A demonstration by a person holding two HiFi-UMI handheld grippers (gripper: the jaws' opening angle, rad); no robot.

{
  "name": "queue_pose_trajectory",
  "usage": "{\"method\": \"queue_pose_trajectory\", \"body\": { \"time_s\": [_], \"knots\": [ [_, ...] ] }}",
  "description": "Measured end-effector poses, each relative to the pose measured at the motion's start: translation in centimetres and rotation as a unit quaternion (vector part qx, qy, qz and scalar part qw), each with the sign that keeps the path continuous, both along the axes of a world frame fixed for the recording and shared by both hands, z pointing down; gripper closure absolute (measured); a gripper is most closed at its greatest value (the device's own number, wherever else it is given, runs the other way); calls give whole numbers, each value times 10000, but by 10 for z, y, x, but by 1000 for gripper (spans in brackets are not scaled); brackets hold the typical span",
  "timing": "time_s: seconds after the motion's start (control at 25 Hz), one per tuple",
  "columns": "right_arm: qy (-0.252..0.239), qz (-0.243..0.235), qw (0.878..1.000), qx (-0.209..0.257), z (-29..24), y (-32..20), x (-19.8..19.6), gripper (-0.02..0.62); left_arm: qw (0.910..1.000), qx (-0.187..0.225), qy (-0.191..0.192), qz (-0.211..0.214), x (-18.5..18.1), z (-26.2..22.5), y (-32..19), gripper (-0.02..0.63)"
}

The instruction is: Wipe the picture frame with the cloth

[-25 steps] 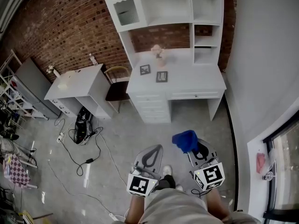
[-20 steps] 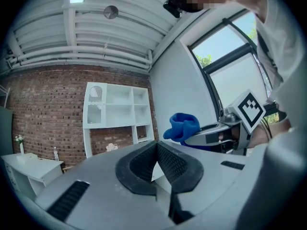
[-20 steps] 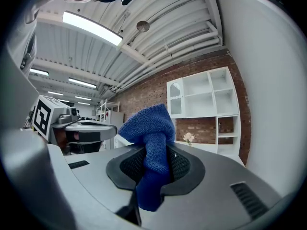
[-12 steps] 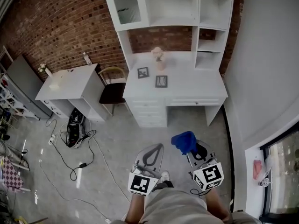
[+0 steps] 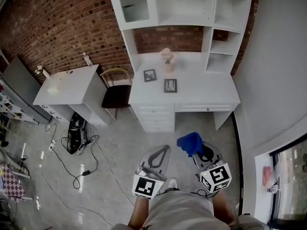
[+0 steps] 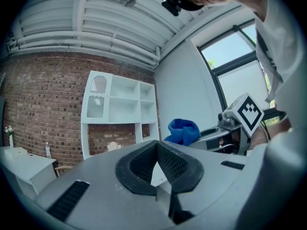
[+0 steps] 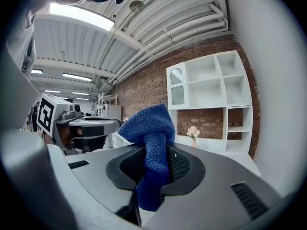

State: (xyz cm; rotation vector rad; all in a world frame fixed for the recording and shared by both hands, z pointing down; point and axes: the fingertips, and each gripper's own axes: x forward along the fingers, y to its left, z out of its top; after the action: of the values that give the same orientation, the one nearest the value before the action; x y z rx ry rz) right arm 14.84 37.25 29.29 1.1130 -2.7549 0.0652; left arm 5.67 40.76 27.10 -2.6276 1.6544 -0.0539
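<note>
Two dark picture frames stand on the white desk (image 5: 211,92): a small one (image 5: 149,75) to the left and another (image 5: 170,85) nearer the front edge. Both grippers hang over the floor, well short of the desk. My right gripper (image 5: 197,150) is shut on a blue cloth (image 5: 190,143); in the right gripper view the cloth (image 7: 149,128) bunches up out of the gripper (image 7: 152,172). My left gripper (image 5: 162,152) is shut with nothing in it, as the left gripper view (image 6: 156,169) also shows.
A vase of pale flowers (image 5: 167,57) stands behind the frames, under a white shelf unit (image 5: 184,6). A wooden chair (image 5: 116,92) and a second white desk (image 5: 67,87) lie to the left. Cables and a black bag (image 5: 76,139) are on the floor.
The desk with the frames has grown larger and slid lower in the head view, so I have come closer to it. Both grippers keep their pose; the cloth stays gripped.
</note>
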Motion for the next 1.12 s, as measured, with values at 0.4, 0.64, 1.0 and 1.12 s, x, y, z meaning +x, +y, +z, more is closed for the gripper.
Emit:
{"method": "queue_pose_trajectory", "body": {
  "time_s": [0.4, 0.64, 1.0, 1.12],
  "knots": [
    [153, 98, 9998, -117, 11, -31, -17, 520, 9998, -31, 108, 191, -15, 4, -37, 609],
    [176, 63, 9996, -194, 18, -59, -21, 518, 9998, -47, 161, 146, -17, 7, -63, 608],
    [76, -152, 9996, -229, 19, -122, -31, 518, 9998, -106, 150, -19, -22, 14, -124, 609],
    [34, -189, 9996, -218, 17, -148, -28, 518, 9998, -131, 129, -77, -20, 13, -148, 609]
  ]
}}
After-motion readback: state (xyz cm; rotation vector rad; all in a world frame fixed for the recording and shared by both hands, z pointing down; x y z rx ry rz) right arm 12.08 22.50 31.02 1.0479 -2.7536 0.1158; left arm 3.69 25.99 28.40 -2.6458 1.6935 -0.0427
